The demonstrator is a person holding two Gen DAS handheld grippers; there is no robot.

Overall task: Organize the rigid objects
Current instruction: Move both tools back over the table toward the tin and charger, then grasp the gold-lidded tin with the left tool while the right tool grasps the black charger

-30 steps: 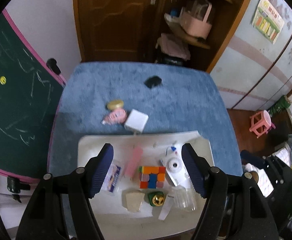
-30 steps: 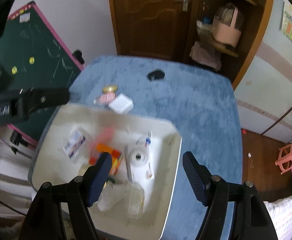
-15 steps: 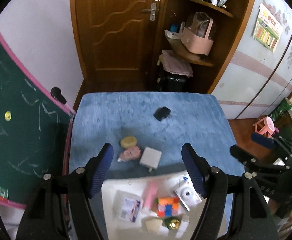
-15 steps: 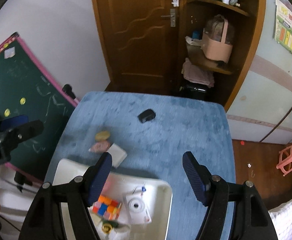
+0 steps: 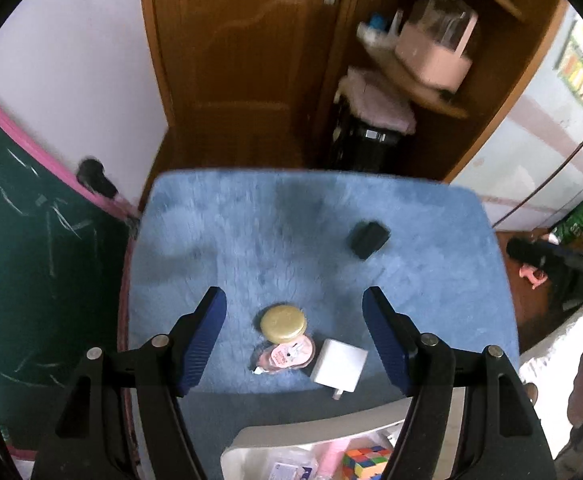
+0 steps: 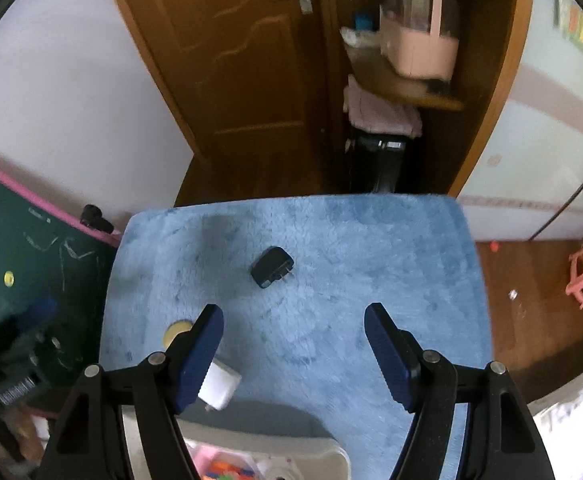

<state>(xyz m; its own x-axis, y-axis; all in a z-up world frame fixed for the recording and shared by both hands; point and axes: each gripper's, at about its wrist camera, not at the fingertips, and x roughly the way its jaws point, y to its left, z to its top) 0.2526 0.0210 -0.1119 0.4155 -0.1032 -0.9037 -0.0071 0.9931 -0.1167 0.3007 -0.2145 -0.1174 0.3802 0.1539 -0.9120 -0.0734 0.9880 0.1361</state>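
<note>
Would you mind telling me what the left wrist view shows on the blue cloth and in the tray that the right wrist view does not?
Only the left wrist view shows the pink packet and the puzzle cube clearly, and the whole gold lid.

Only the right wrist view shows the prongs of the black plug.

Both show the blue cloth, the white charger, the white tray and open, empty fingers.

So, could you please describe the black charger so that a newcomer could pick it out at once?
Start at the blue fluffy mat covering the table. The black charger lies alone near the mat's middle, away from the white tray and the cluster beside it. Unlike the white charger, it is dark, with its metal prongs showing.
</note>
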